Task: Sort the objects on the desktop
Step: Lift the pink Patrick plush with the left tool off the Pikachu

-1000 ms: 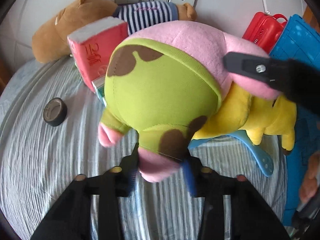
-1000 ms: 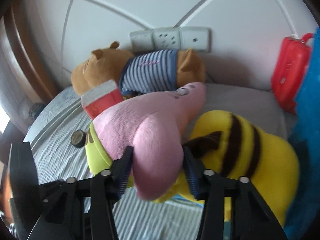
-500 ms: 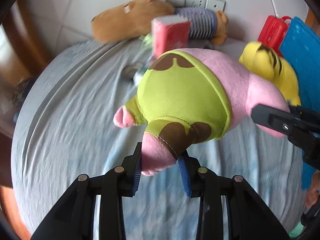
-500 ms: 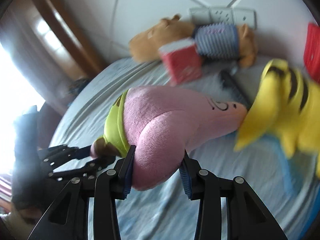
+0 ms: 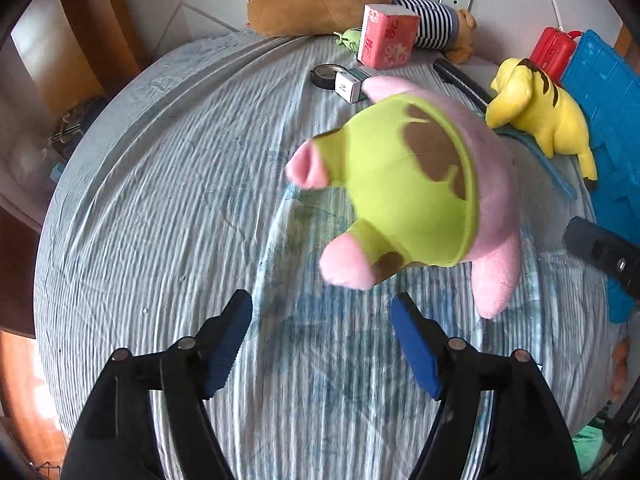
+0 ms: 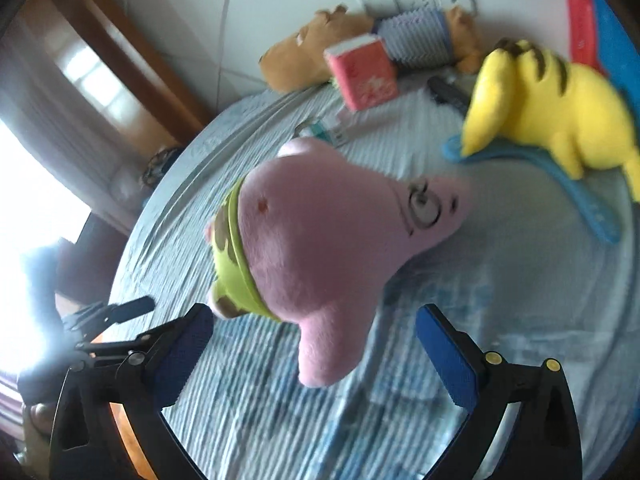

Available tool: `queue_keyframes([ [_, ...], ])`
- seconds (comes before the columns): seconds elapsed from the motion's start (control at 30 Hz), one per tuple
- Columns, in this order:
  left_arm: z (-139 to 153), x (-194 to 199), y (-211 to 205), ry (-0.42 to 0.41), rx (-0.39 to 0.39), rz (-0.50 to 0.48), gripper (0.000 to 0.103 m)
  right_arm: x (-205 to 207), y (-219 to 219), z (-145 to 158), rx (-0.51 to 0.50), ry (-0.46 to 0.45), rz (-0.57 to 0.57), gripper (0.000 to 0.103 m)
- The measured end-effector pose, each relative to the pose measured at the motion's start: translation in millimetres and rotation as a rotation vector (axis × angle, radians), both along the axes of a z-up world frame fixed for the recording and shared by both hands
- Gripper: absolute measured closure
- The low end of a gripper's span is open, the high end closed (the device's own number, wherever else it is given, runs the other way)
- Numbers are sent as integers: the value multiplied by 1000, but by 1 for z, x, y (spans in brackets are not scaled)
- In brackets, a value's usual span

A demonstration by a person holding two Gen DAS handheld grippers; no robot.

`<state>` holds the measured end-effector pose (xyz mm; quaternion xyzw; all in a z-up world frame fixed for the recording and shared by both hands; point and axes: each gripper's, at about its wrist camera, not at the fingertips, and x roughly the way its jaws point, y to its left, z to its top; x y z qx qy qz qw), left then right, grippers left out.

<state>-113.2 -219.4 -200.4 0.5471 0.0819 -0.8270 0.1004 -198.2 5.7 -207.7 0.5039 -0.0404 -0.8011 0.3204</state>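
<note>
- Pink star plush [image 5: 424, 196]: released; a second ago clamped at a leg by the left gripper and at an arm by the right, now free of both and lying or dropping mid-frame onto the striped blue cloth [image 5: 160, 200].
- Left gripper [image 5: 322, 344]: jaws opening, nothing between the blue pads; plush leg just above and right of the gap in the left wrist view.
- Right gripper [image 6: 314, 354]: jaws opening wide; plush arm hanging into the gap, touched by neither pad.
- Position: moved since a second ago from against the yellow plush [image 5: 540, 116] at right to the bare centre, now apart from it and from the brown bear [image 5: 320, 4] and red tissue pack [image 5: 386, 36] at the top.
- Judgement: placement of this item looks complete; remaining clutter at upper frame still unsorted.
- Blur on plush: settled or still falling, cannot tell.
</note>
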Motion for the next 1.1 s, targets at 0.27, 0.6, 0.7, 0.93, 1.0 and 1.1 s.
queue_keyframes([
  [0.27,-11,-8,3,6,85,57,29,-10,27,6,30,34,-58,0],
  [0.6,0,-36,8,72,81,50,29,-54,33,-3,71,33,-55,0],
  [0.7,-7,-52,10,65,108,30,29,-74,32,-10,51,6,-69,0],
  [0.93,-25,-70,18,66,46,-15,0,-107,12,-42,41,-71,-44,0],
  [1.0,-26,-70,15,79,57,-22,0,-107,6,-49,25,-95,-23,0],
  [1.1,-28,-68,13,80,65,-32,0,-98,1,-54,-5,-121,13,0],
])
